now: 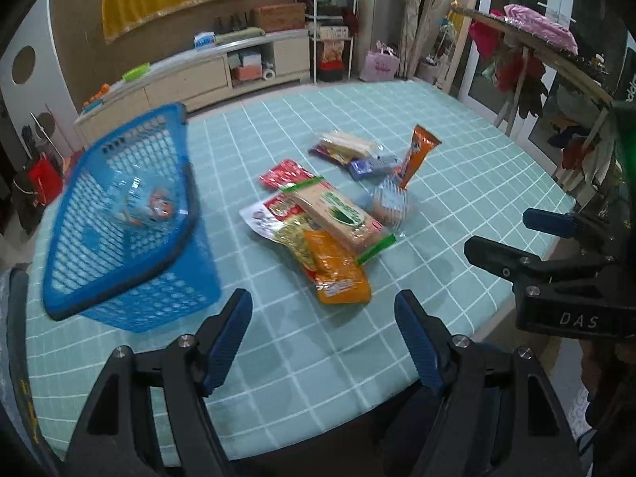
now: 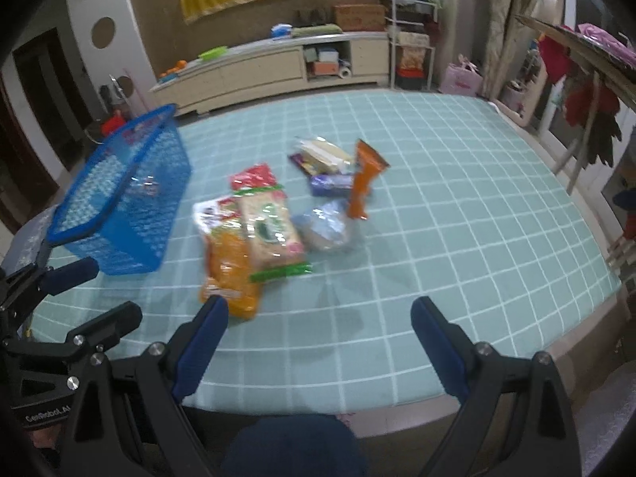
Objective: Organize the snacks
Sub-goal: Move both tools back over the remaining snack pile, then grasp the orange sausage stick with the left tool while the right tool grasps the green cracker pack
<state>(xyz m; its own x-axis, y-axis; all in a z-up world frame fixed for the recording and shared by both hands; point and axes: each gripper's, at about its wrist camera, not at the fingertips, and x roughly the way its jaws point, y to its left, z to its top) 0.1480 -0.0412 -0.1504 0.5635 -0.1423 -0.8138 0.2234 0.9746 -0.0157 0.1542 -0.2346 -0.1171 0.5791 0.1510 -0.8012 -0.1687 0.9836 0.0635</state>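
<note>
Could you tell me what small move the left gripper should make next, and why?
Probably ease the left gripper forward and down onto the orange packet, the nearest snack in the pile. Both it and the right gripper are open and empty above the table, and the blue basket stands just left of the pile, seemingly holding only one item so far.

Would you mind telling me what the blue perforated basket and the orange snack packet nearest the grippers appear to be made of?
The blue perforated basket looks like rigid moulded plastic: uniform colour, a regular grid of holes, a thick smooth rim. The orange snack packet seems to be thin glossy plastic film: it is creased and catches highlights, though blur leaves that uncertain.
</note>
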